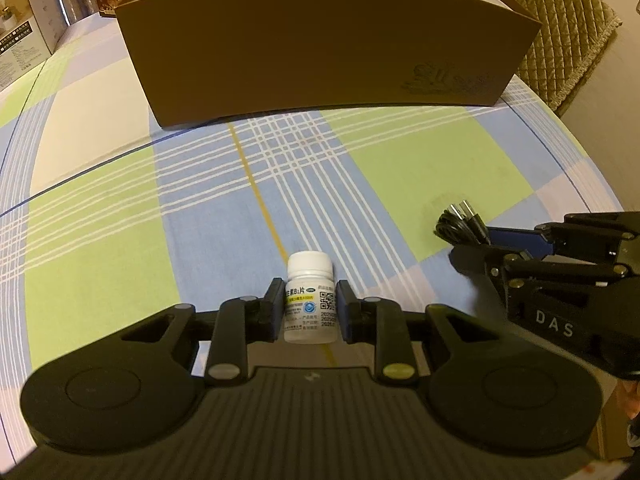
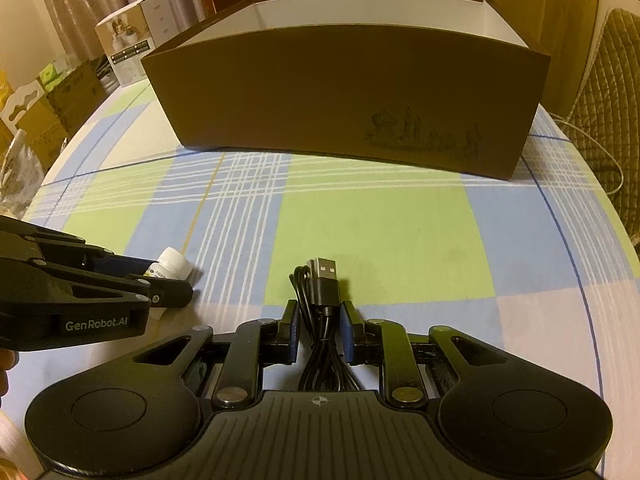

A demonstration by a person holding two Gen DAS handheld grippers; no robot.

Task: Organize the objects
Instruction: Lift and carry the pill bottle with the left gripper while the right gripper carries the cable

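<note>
A small white pill bottle (image 1: pixel 309 300) with a printed label sits between the pads of my left gripper (image 1: pixel 308 296), which is shut on it just above the checked tablecloth. The bottle also shows in the right wrist view (image 2: pixel 170 266). My right gripper (image 2: pixel 320 316) is shut on a coiled black USB cable (image 2: pixel 320 288), its metal plug pointing forward. The cable also shows in the left wrist view (image 1: pixel 460 222), held by the right gripper (image 1: pixel 476 240). A large brown open box (image 1: pixel 320 52) with a white inside stands ahead of both grippers; it also shows in the right wrist view (image 2: pixel 348 92).
The table has a blue, green and white checked cloth (image 2: pixel 380 216). Cardboard boxes (image 2: pixel 132 40) stand beyond the table's left edge. A quilted chair (image 1: pixel 560 20) is behind the box at the right. The table edge curves away on the right.
</note>
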